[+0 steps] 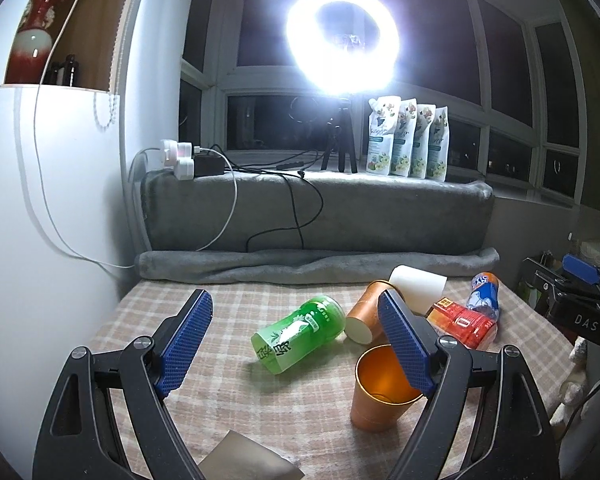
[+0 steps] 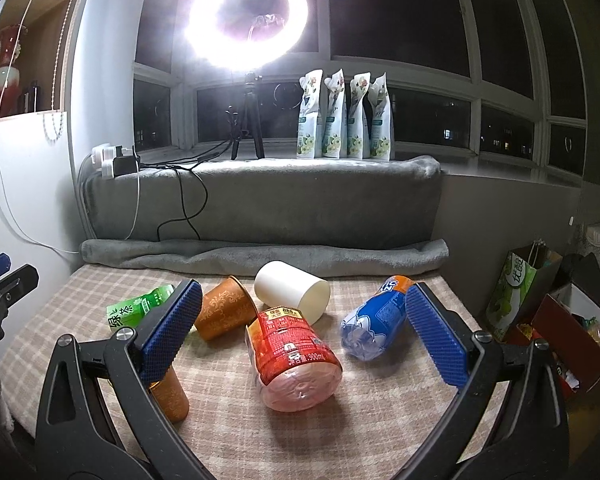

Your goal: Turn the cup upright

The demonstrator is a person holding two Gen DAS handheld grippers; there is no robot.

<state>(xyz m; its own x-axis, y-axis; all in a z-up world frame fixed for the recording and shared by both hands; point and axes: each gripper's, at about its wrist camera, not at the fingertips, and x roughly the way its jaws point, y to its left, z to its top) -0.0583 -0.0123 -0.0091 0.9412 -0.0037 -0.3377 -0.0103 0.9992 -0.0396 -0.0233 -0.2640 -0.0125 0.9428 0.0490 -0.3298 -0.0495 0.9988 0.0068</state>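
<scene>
We see both tongs spread apart, gripping nothing: left gripper (image 1: 296, 340) beside the upright orange cup (image 1: 374, 404), right gripper (image 2: 300, 332) over the toppled red bottle (image 2: 292, 356).

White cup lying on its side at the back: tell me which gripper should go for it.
Probably right. The white cup lies nearly centred ahead of the open right gripper, beyond the red bottle. From the left gripper, an orange cup lies in the way.

Dim room, glaring ring light (image 1: 342, 38), fisheye-bent edges, dark corners
</scene>
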